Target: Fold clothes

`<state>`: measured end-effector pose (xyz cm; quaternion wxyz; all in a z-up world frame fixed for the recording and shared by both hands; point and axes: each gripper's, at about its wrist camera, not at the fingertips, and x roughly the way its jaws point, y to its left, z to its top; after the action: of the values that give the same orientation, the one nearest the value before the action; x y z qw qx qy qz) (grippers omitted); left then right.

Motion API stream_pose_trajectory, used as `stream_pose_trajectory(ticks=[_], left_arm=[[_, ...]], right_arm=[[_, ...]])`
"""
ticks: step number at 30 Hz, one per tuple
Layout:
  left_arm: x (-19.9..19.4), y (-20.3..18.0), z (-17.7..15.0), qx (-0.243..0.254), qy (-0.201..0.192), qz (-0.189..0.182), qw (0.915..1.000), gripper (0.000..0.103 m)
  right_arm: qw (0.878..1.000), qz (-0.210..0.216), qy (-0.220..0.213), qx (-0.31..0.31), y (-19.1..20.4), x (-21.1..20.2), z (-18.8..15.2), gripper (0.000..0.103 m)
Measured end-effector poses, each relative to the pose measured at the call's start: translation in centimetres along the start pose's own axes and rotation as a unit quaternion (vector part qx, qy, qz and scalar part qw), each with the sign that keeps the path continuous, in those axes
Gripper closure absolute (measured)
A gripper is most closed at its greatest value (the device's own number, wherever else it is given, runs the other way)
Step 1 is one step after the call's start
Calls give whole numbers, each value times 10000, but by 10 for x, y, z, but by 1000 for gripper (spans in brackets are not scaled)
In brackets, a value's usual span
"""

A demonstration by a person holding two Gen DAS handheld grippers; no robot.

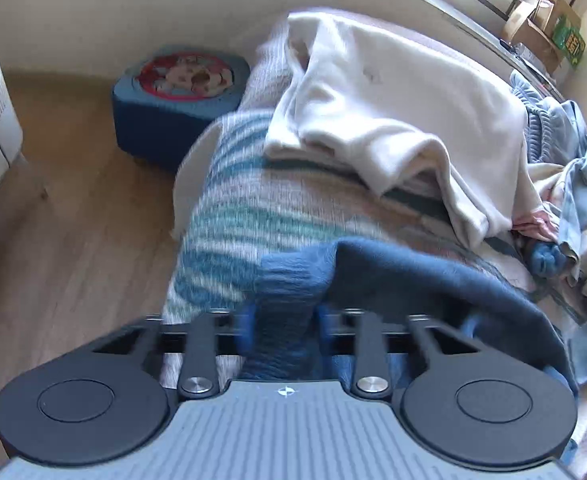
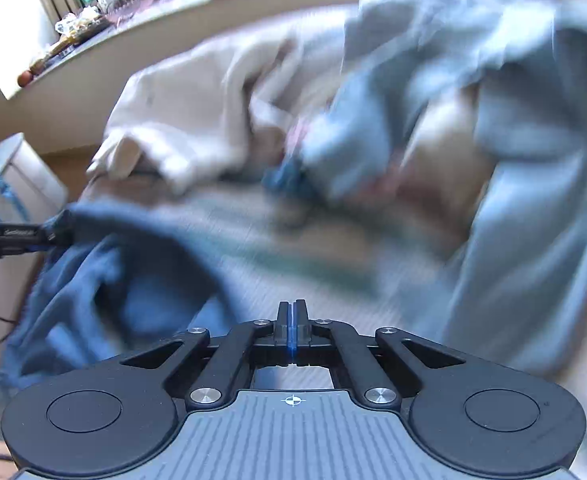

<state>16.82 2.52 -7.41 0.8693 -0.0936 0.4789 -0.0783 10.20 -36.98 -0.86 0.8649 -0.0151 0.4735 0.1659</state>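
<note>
Covering the bed is a striped spread that serves as the folding surface, with a cream garment and a pale blue heap pushed aside to wait. The dark blue garment lies nearest, one edge pinched by the left gripper so it can be lifted. The right gripper hovers with its fingers pressed together on nothing, apparently free to take a second corner.

Each gripper had a grey ribbed housing with a small white crosshair mark at its 12 o'clock edge, flanked at 9 and 3 o'clock by black round discs. Black linkage arms with silver screws ran forward. The right gripper showed black fingers with blue pads; the left gripper showed blurred blue pads. Bare skin appeared at 9 o'clock.
</note>
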Motion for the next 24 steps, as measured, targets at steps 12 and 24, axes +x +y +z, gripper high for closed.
stream_pose_trajectory(ticks=[12,24], left_arm=[[-6,-9,13,294,-208,217,9991,80],[7,-4,6,93,-180,163,9997,81]], right_arm=[[9943,568,884,153,9,32,-12,75],[9889,693,1100,726,6,48,-42,98]])
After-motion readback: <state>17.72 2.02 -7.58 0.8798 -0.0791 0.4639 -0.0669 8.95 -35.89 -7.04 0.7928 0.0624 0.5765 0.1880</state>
